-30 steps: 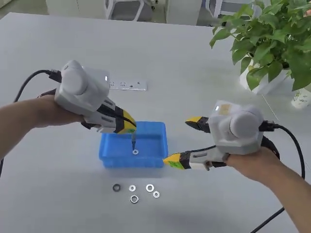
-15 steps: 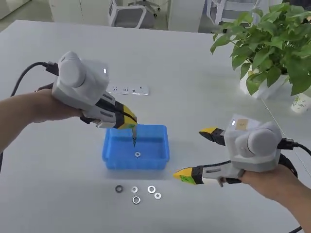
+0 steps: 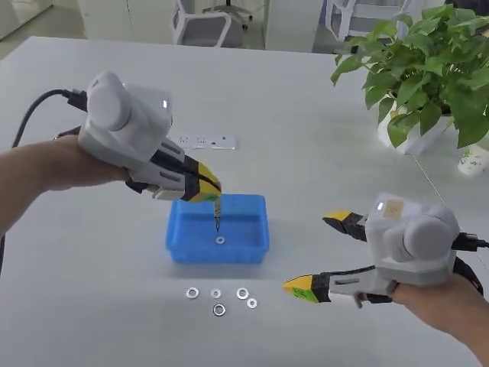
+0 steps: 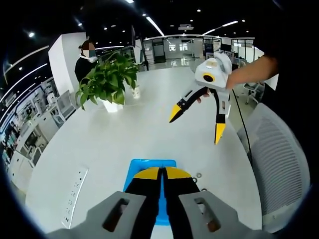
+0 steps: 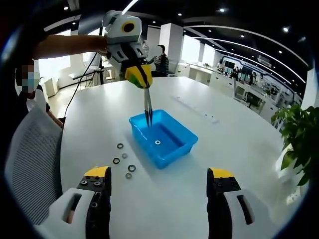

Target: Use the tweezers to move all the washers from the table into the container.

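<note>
The left gripper (image 3: 208, 191) hung over the blue container (image 3: 177, 243), gripped in the person's left hand (image 3: 69, 164). Its jaws were closed tight on the tweezers (image 3: 216, 214), which pointed straight down from the yellow tips. In the right gripper view the tweezer points sat inside the container's opening, near its far wall and above its floor. Whether anything was pinched between them was too small to tell. One washer (image 3: 220, 241) lay flat on the container's floor, near the points but apart from them.

Five loose washers (image 3: 219, 310) lay on the white table (image 3: 306, 153), just beside the container's near wall. Three of them formed a rough row, and two lay a little closer to the person. None of them touched the container.

The right gripper (image 3: 313, 254) was held in the right hand (image 3: 439, 294), off to the right of the container and well apart from it. Its jaws were spread wide with nothing between them, and the yellow tips pointed left toward the container. In its own view the two jaws stood far apart, with the table, the loose washers and the container between them.

A white power strip (image 3: 202, 142) lay flat on the table beyond the container. A leafy potted plant (image 3: 416, 69) stood near the table's far right edge. A black cable (image 3: 38, 126) ran from the back of the left gripper.
</note>
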### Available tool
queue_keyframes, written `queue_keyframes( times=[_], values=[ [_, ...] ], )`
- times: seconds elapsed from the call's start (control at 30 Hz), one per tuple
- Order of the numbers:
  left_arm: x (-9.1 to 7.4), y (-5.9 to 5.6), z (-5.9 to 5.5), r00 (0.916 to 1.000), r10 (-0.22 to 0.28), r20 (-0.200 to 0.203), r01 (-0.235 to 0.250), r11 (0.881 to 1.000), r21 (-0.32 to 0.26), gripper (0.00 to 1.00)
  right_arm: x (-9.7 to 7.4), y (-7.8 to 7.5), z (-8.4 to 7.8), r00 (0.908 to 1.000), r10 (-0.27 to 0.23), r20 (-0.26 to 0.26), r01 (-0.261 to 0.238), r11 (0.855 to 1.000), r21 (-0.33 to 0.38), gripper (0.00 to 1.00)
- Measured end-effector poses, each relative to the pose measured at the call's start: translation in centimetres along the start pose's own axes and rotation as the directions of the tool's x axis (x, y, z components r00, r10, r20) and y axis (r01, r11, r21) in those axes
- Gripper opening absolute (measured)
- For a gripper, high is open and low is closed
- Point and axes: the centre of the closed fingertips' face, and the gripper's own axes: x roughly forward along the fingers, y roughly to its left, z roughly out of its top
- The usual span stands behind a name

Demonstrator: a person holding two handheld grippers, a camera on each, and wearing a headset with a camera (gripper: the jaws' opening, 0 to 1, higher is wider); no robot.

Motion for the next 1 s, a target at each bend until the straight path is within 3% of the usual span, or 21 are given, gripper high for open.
queue_keyframes(
  times=[0.47, 1.0],
  values=[
    [-0.2, -2.5, 0.2, 0.9994, -0.032, 0.009, 0.032, 0.999, 0.011, 0.05, 0.1, 2.1, -0.7, 0.9997, 0.026, 0.003, -0.026, 1.0, -0.018, 0.78],
    [0.8, -5.4, -1.3, 0.9982, -0.052, 0.029, 0.052, 0.999, 0.001, 0.05, 0.9, 3.8, -1.7, 0.9978, 0.065, -0.013, -0.066, 0.997, -0.035, 0.77]
  ],
)
